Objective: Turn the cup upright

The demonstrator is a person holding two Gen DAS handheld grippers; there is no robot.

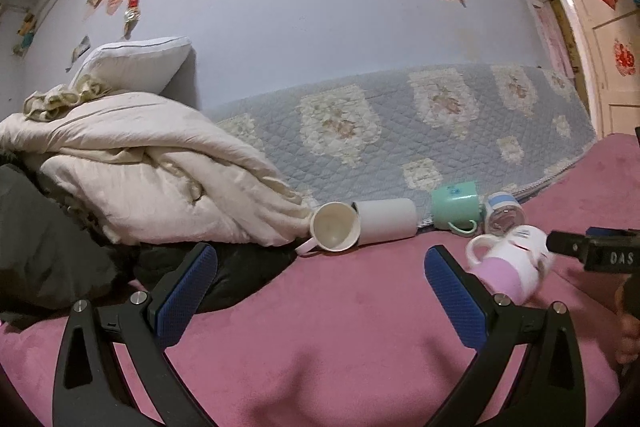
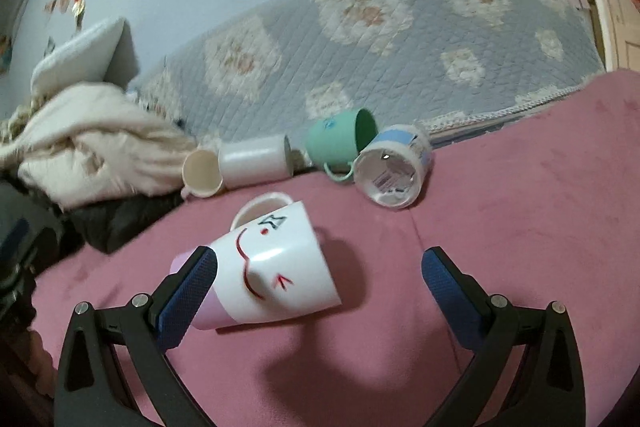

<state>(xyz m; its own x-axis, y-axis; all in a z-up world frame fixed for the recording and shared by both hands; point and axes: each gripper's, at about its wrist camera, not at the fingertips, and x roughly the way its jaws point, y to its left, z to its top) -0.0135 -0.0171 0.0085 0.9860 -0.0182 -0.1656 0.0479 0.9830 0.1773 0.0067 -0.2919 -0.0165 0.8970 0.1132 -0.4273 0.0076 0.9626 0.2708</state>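
A wide pink blanket [image 2: 520,227] covers the near surface and gives soft, slightly uneven footing; behind it lies a blue quilted mattress [image 2: 360,39] against the wall, and to the left a heap of cream bedding [image 1: 140,179] over dark clothing. Along the seam between blanket and mattress a row of other vessels lies tipped over: a white mug [image 2: 202,173] with its mouth to the camera, a white cylinder cup [image 2: 254,159], a green mug [image 2: 340,139] and a clear plastic tumbler [image 2: 394,173]. Nearer, and apart from that row, the face mug [image 2: 276,267] lies on its side on the blanket, white with a pink band, a drawn smiling face turned up and its handle pointing away toward the row. It looks like glazed ceramic: stiff, fairly heavy, slick and chippable, so a firm squeeze across the body near the middle seems safer than pinching the rim or handle. The right gripper [image 2: 320,283] has its jaws spread wide with the mug between them, its left pad touching or just beside the pink end, the other pad well apart from the mug; nothing is held. The left gripper [image 1: 320,283] hangs spread and empty over bare blanket to the mug's left. Open room lies toward the camera and to the right; the blanket may let an upright mug wobble.
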